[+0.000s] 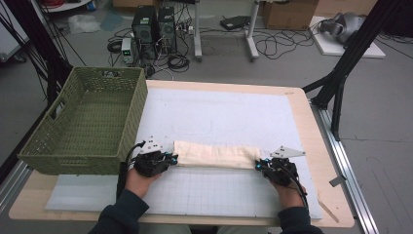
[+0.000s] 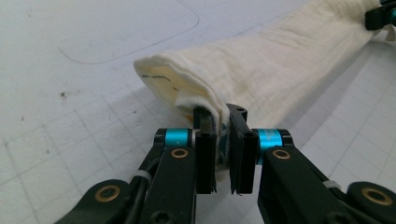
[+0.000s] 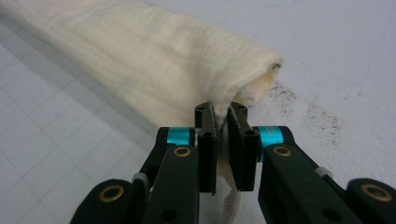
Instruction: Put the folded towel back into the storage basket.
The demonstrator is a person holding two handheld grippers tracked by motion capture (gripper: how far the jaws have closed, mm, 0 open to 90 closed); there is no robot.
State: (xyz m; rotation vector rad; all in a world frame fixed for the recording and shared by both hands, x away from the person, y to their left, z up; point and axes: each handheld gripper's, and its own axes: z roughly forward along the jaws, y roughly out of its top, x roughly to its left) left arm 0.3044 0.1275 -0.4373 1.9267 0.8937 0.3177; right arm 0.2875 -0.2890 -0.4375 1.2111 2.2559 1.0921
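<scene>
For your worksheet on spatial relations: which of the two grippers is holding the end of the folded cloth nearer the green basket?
The left gripper, clamped on the cloth end beside the green basket; the right gripper holds the far end.

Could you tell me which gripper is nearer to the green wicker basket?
Left. The left gripper grips the folded cloth's end beside the basket; the right gripper grips the far end.

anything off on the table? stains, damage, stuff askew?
Only minor marks. The white mat has dark smudges beside the right end of the folded cream cloth, and a few specks near its left end. The cloth lies straight, pinched at each end by the left gripper and right gripper. The green basket sits upright.
</scene>
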